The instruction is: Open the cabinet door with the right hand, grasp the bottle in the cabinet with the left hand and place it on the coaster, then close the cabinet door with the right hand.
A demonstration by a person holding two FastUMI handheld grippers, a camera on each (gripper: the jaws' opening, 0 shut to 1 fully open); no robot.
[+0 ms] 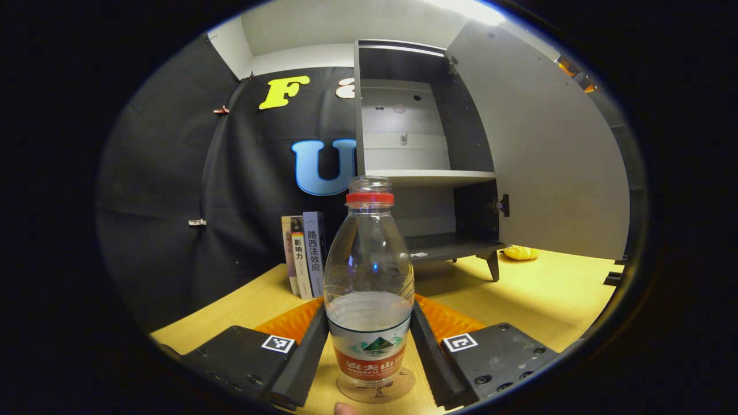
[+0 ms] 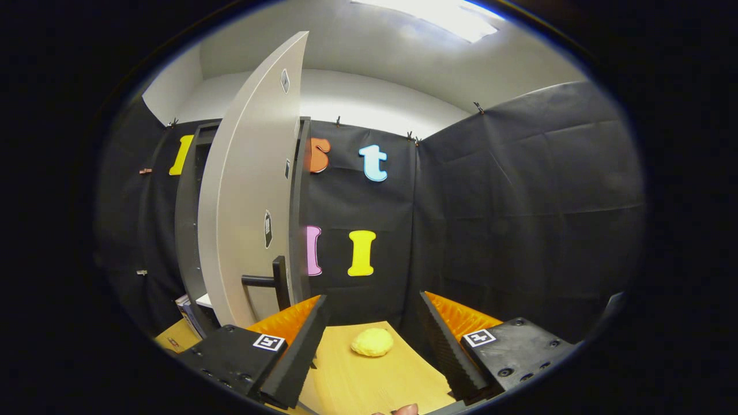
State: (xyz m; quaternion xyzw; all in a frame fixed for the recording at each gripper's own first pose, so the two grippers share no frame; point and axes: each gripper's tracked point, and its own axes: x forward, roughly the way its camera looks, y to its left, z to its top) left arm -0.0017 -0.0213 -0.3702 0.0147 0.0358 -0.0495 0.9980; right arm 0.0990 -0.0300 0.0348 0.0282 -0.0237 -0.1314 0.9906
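Between the left claw's (image 1: 369, 357) fingers stands the bottle (image 1: 369, 288).

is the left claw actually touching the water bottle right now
Touching. In the left gripper view the left claw has both fingers pressed against the sides of the bottle, with no gap on either side.

Black gripper blocks (image 1: 369, 351) — square coded tags, dark screws — ribbed fingers (image 1: 305, 357).
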